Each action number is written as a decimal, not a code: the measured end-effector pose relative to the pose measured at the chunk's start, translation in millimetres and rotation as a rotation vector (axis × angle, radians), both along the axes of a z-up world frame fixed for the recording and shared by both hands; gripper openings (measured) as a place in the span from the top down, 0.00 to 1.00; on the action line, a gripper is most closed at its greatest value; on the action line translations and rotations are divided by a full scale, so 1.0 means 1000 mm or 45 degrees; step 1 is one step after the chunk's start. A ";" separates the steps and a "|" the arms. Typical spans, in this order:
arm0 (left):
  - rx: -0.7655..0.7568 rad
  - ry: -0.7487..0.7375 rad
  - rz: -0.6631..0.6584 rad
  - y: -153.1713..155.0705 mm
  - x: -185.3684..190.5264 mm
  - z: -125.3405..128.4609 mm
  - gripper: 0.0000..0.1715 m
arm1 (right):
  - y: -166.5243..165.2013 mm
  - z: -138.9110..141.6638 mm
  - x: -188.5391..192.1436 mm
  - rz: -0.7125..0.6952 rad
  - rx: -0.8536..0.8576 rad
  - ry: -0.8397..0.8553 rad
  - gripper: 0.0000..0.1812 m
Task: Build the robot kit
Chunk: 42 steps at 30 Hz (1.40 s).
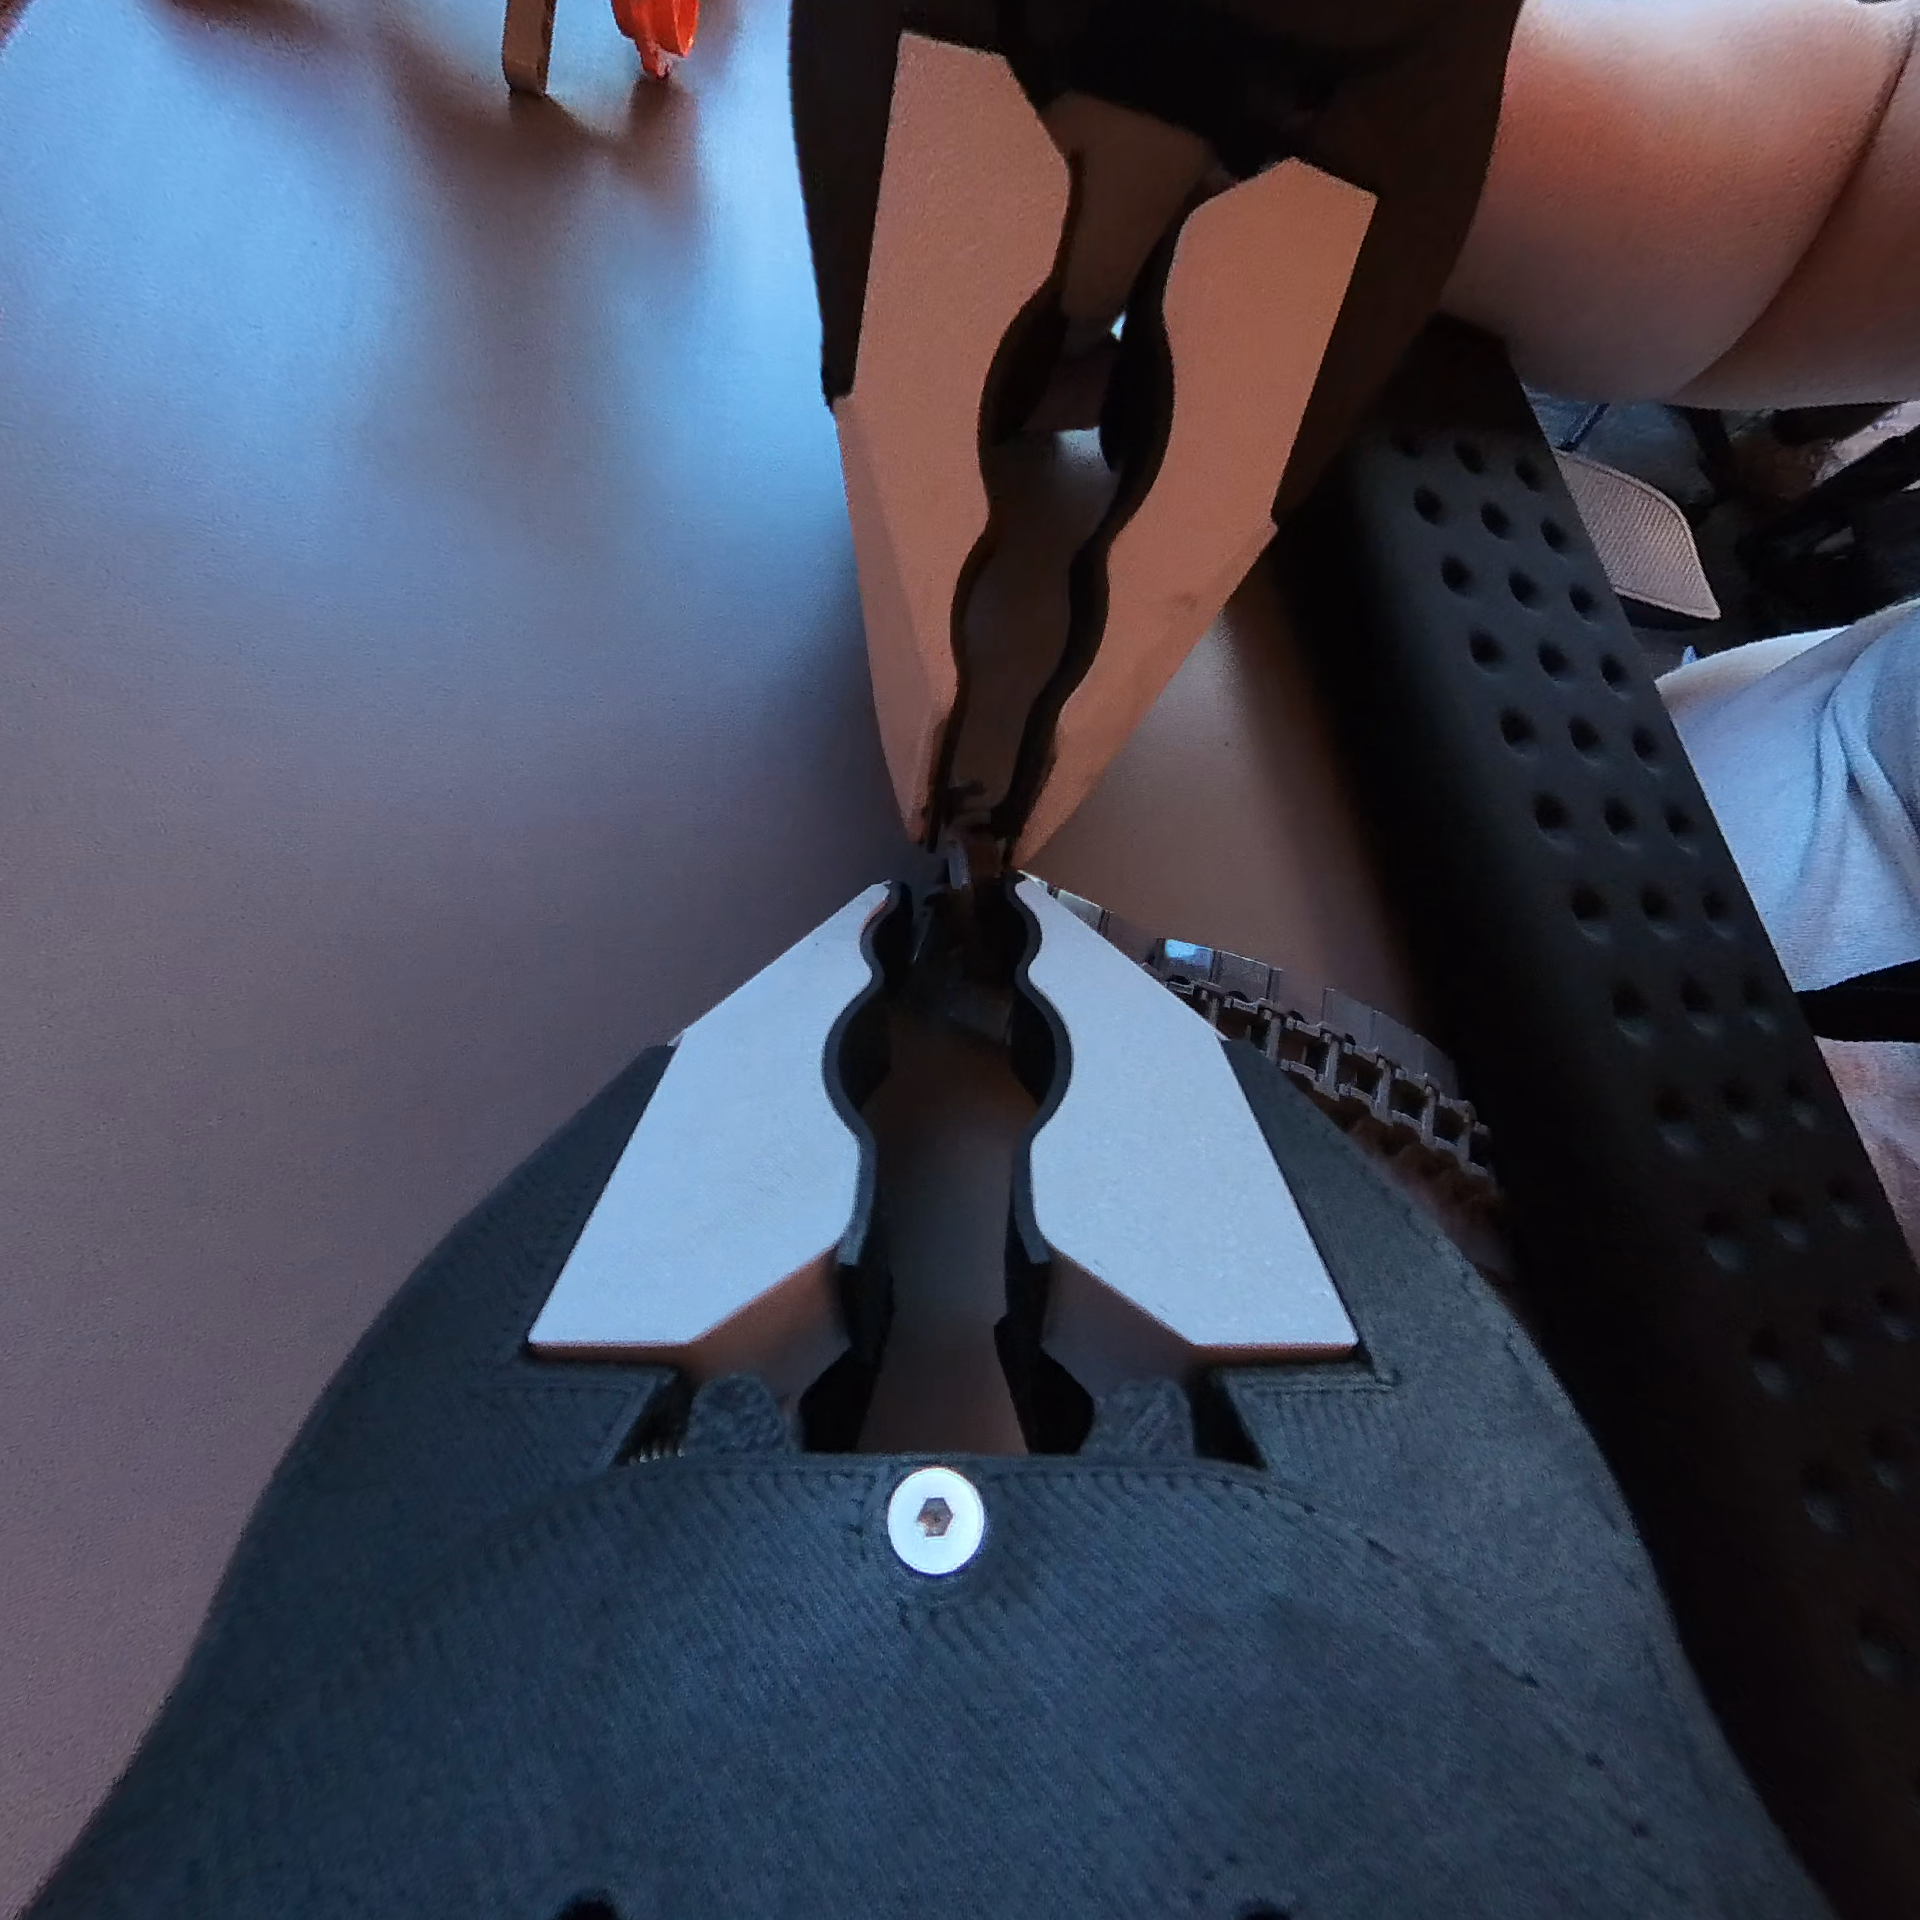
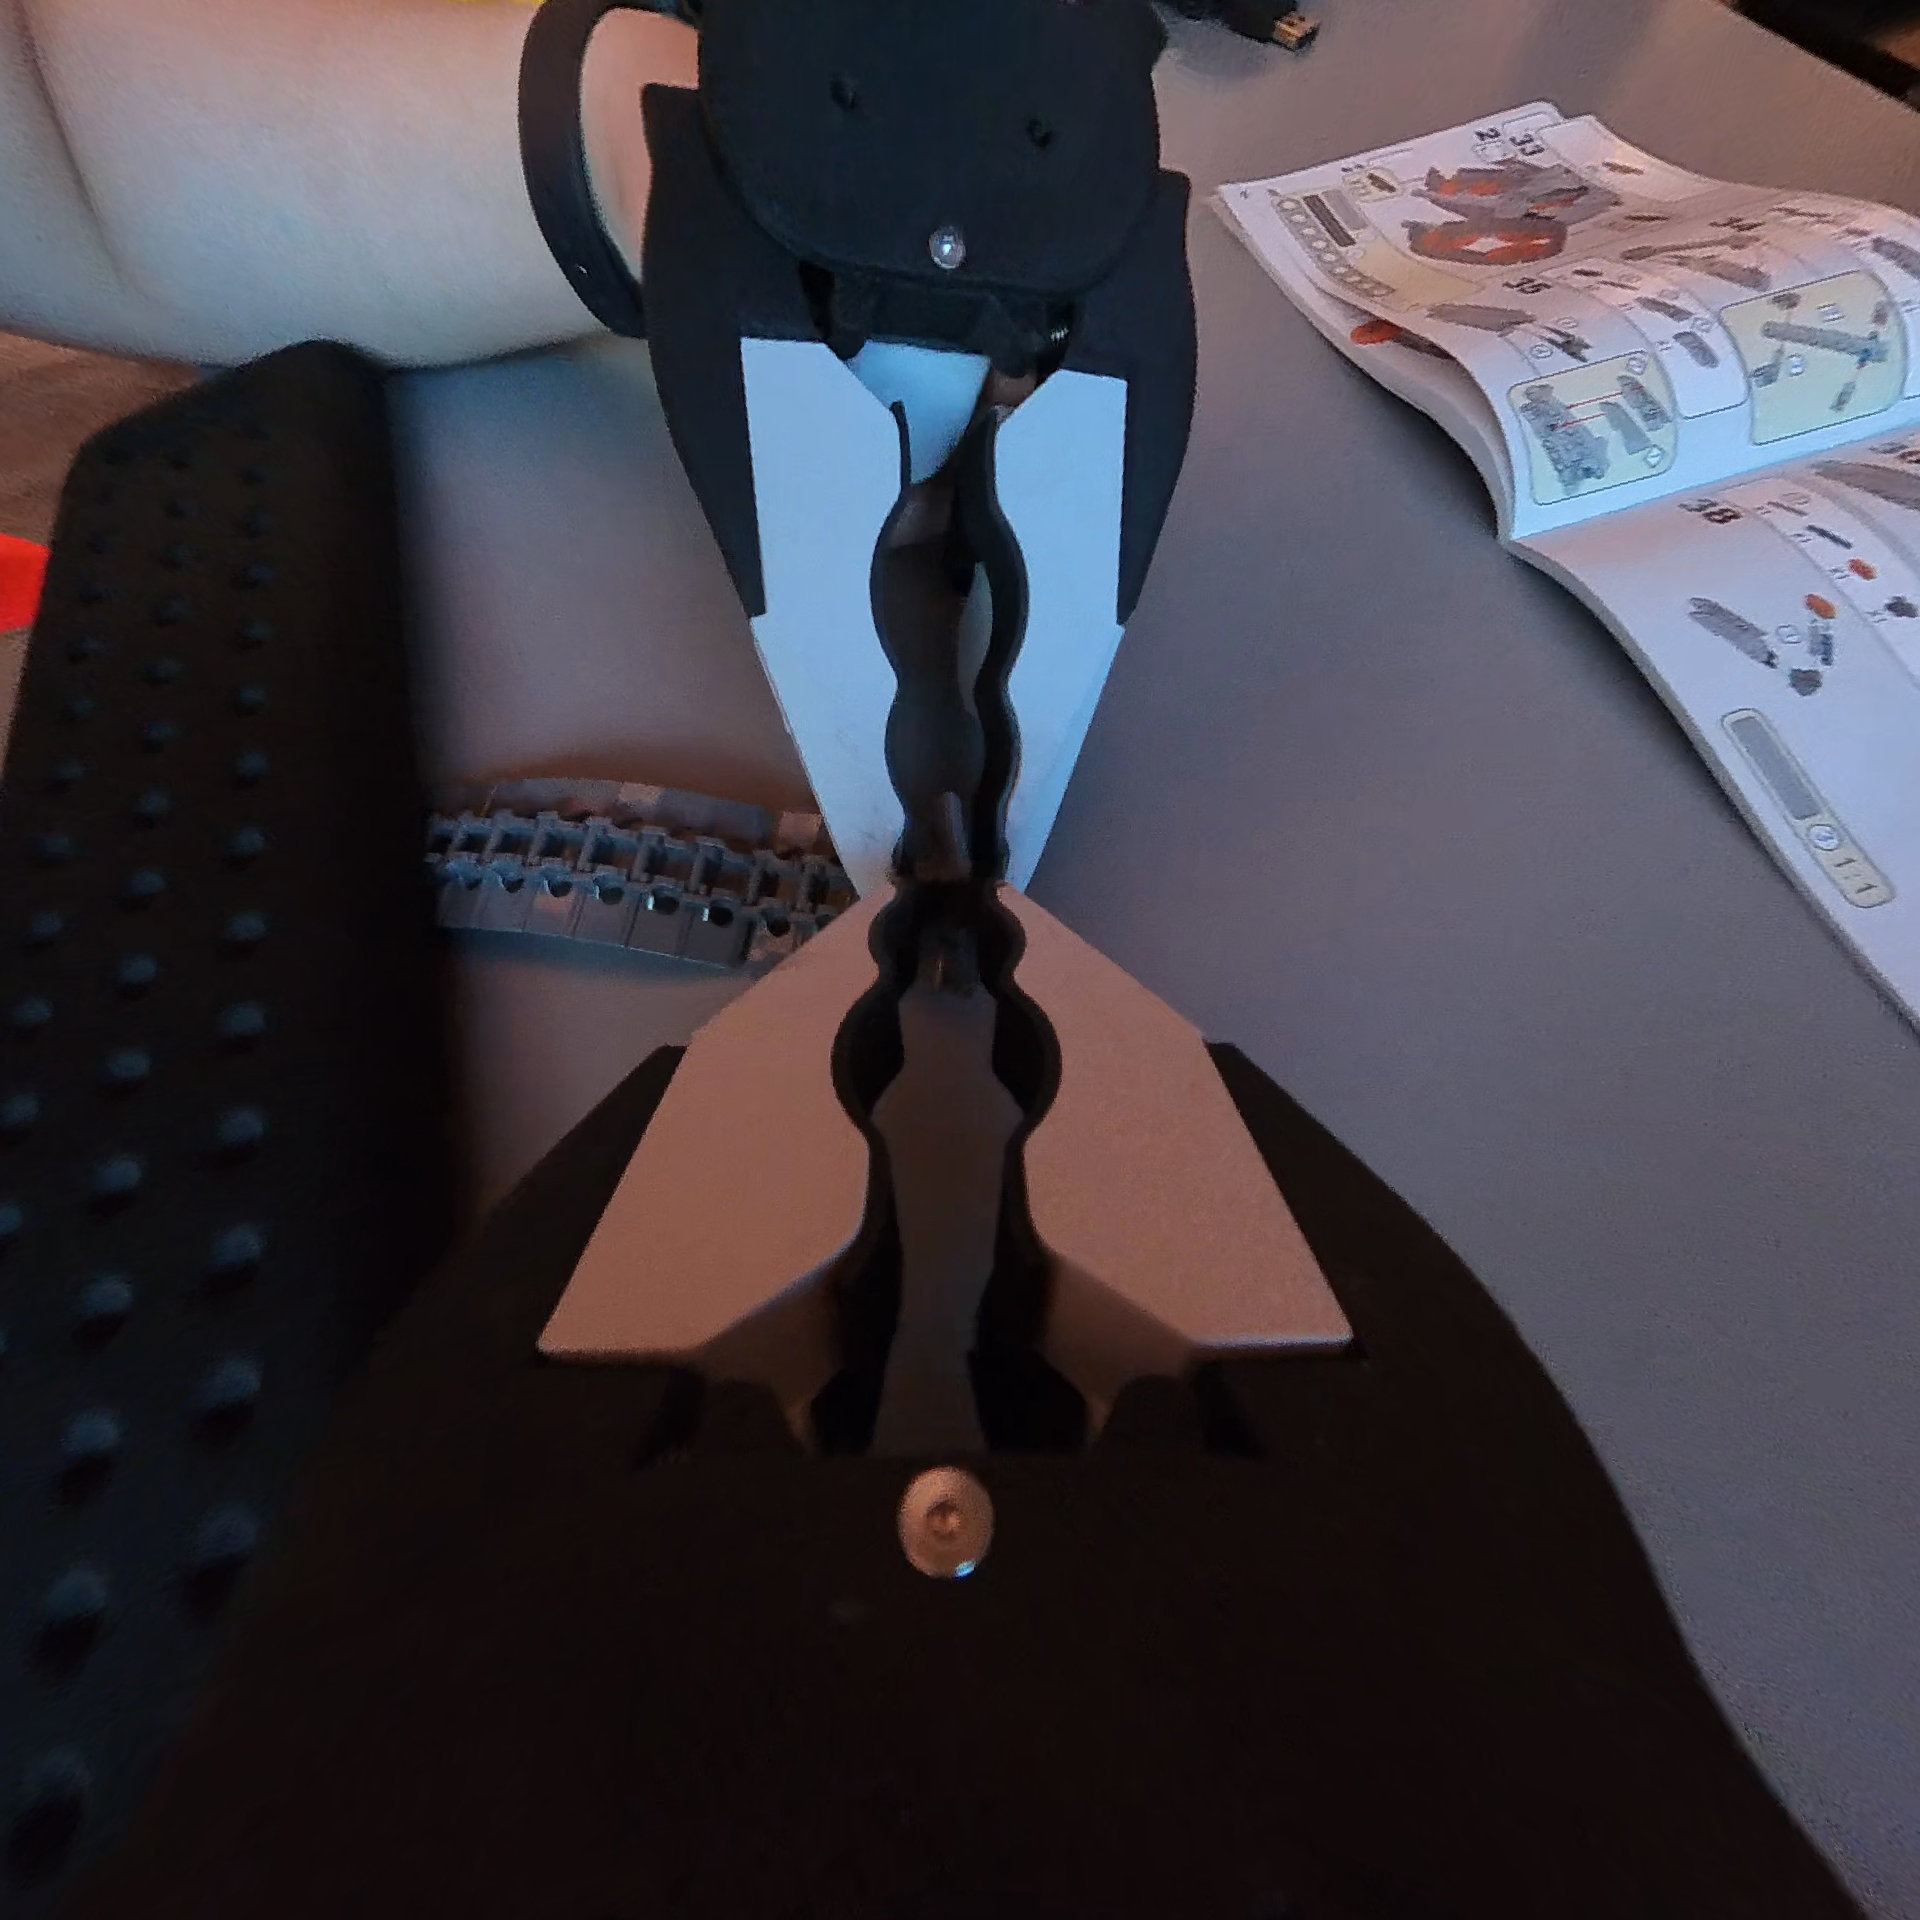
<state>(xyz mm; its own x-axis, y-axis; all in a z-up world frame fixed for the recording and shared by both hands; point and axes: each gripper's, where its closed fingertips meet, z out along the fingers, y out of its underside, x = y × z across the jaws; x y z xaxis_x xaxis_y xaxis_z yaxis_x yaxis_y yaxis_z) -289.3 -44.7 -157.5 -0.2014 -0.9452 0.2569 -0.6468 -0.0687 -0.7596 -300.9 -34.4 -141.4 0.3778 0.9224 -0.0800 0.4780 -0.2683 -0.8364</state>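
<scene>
My two grippers meet tip to tip just above the grey table. My left gripper point(image 1: 956, 896) is nearly shut on a small dark piece point(image 1: 961, 971) between its fingertips. My right gripper point(image 2: 945, 902) is also closed on a small dark piece point(image 2: 940, 966). In the left wrist view the right gripper point(image 1: 966, 831) comes down from the top. In the right wrist view the left gripper point(image 2: 951, 857) does the same. A grey chain of track links point(image 2: 623, 878) lies on the table beside the tips, and also shows in the left wrist view point(image 1: 1340, 1049). Whether its near end joins the held pieces is hidden.
A black perforated pad point(image 2: 156, 935) lies along the table edge next to the chain, also seen in the left wrist view point(image 1: 1558, 831). An open instruction booklet point(image 2: 1662, 436) lies at the right. An orange part point(image 1: 660, 31) sits far off. A person's forearm point(image 1: 1662, 208) is behind the right gripper. My two grippers' fingertips are within a few centimetres of each other.
</scene>
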 end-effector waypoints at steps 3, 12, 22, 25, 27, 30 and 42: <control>-0.003 0.001 0.000 0.000 0.000 0.000 0.91 | 0.000 0.000 0.000 0.014 -0.007 0.000 0.95; 0.010 0.004 -0.025 0.001 -0.004 0.000 0.87 | 0.001 -0.006 0.003 -0.022 0.057 -0.149 0.97; -0.181 0.176 0.066 0.021 -0.028 0.002 0.83 | 0.003 -0.011 0.001 -0.040 0.070 -0.162 0.97; -0.307 0.254 0.143 0.028 -0.040 0.002 0.88 | 0.003 -0.012 0.004 -0.074 -0.051 -0.091 0.97; -0.388 0.302 0.186 0.028 -0.042 0.001 0.89 | 0.005 -0.014 0.008 -0.096 -0.091 -0.090 0.97; -0.473 0.345 0.232 0.021 -0.037 0.002 0.88 | 0.005 -0.015 0.011 -0.126 -0.108 -0.105 0.97; 0.105 0.708 0.540 -0.018 -0.021 -0.005 0.62 | 0.012 -0.015 0.025 -0.202 -0.079 -0.168 0.97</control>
<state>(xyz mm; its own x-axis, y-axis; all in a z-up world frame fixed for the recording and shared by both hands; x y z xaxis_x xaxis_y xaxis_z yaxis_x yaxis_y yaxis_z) -310.5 -63.2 -162.8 0.3293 -0.9339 0.1392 -0.8709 -0.3574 -0.3374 -275.6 -22.2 -156.0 0.5291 0.8452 -0.0748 0.5301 -0.3981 -0.7487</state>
